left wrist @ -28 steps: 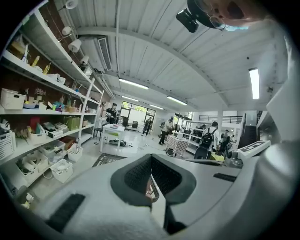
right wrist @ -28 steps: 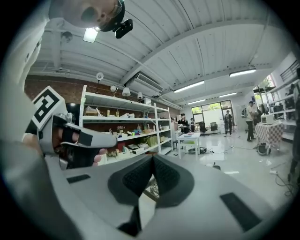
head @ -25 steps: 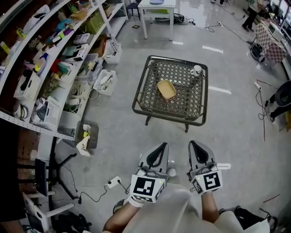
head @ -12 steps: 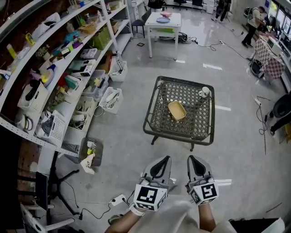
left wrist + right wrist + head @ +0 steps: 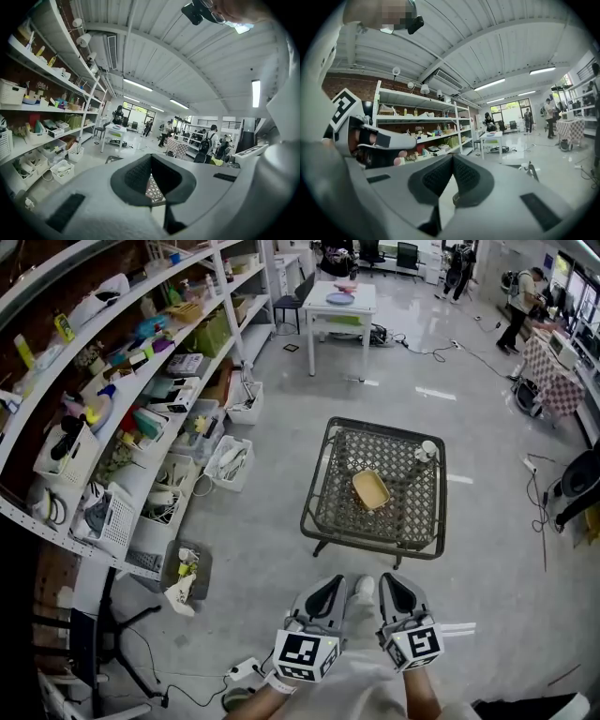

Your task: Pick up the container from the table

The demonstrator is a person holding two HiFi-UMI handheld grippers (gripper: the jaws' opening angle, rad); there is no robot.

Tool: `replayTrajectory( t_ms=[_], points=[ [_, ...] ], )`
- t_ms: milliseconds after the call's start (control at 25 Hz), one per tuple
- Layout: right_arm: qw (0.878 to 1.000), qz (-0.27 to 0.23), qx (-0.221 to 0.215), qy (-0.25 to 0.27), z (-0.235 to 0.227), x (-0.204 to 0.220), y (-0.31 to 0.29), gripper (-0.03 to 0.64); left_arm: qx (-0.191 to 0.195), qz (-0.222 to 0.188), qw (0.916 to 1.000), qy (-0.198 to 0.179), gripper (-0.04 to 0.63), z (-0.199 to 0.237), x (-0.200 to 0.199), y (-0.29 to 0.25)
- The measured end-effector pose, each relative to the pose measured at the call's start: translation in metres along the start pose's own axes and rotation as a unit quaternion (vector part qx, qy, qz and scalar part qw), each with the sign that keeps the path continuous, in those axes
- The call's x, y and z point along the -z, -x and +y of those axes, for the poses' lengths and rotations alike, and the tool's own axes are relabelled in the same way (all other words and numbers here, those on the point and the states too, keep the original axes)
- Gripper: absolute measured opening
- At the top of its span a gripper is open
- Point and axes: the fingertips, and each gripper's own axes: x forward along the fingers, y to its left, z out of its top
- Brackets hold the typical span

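Observation:
A shallow tan container [image 5: 370, 489] lies near the middle of a low dark wire-mesh table [image 5: 328, 512]. A white cup [image 5: 427, 450] stands at the table's far right corner. My left gripper [image 5: 328, 587] and right gripper [image 5: 392, 583] hang side by side well short of the table, over the floor. Both are shut on nothing. In the left gripper view the pads of the left gripper [image 5: 151, 159] meet, with a bit of table mesh [image 5: 153, 188] showing below them. The right gripper [image 5: 453, 158] likewise has its pads together, and the cup [image 5: 529, 168] shows small at the right.
Long shelves [image 5: 112, 409] crowded with bins and boxes run along the left. A white table [image 5: 339, 298] stands at the back. People stand at the far right. Cables and a power strip [image 5: 246, 669] lie on the floor by my feet, where a shoe [image 5: 364, 589] shows.
The head view has tilted up: the table and container sit lower in the picture and more of the room shows. Both grippers stay low, close together and shut.

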Motion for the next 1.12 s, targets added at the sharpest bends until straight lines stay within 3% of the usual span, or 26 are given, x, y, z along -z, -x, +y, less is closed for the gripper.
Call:
replayTrajectory(
  t_ms=[440, 920, 1120],
  points=[
    [1.0, 0.012, 0.001, -0.001, -0.05, 0.004, -0.048, 0.018, -0.01, 0.013, 0.9998, -0.006, 0.021, 0.022, -0.009, -0.059],
    [0.999, 0.029, -0.016, -0.01, -0.158, -0.001, -0.159, 0.018, -0.042, 0.03, 0.9981, -0.033, 0.021, 0.056, -0.05, -0.197],
    [0.998, 0.055, -0.032, -0.013, -0.199, 0.01, -0.195, 0.018, -0.053, 0.052, 0.9968, -0.031, 0.022, 0.058, -0.048, -0.247]
  ],
)
